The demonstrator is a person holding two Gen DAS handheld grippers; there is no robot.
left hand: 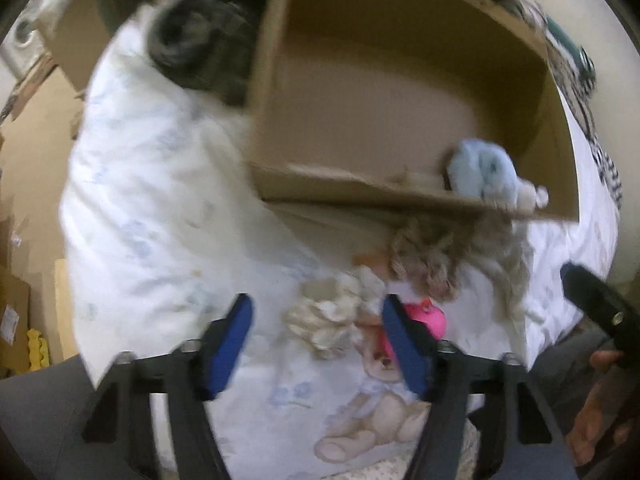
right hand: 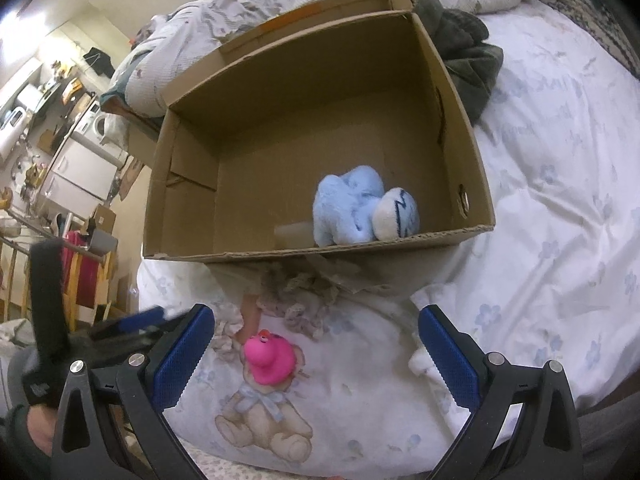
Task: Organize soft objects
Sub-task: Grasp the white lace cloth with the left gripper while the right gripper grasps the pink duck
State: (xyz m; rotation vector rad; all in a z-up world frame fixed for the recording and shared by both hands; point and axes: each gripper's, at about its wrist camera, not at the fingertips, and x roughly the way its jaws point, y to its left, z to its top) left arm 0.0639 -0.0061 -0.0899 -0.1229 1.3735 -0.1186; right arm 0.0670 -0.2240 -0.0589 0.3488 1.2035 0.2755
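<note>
Cardboard box point(right hand: 192, 184) sits at twelve o'clock with a blue plush point(right hand: 360, 206) inside. Our left gripper point(left hand: 316, 340) brackets a cream rag point(left hand: 332, 320), jaws half-narrowed, not pressing; our right gripper point(right hand: 316, 354) gapes wide, empty, a pink duck point(right hand: 270, 360) between its fingers.

Open cardboard box point(right hand: 320, 128) sits on my bed, flaps up, mostly bare inside. 1 light blue plush toy point(right hand: 362, 206) lies in its near right corner, against the front wall, white patch with dark zigzag stitching showing. Outside, just in front of the box, a beige crumpled knit cloth point(right hand: 304, 300) lies bunched. Nearer me, a pink rubber duck point(right hand: 269, 358) sits upright on the bedding.
</note>
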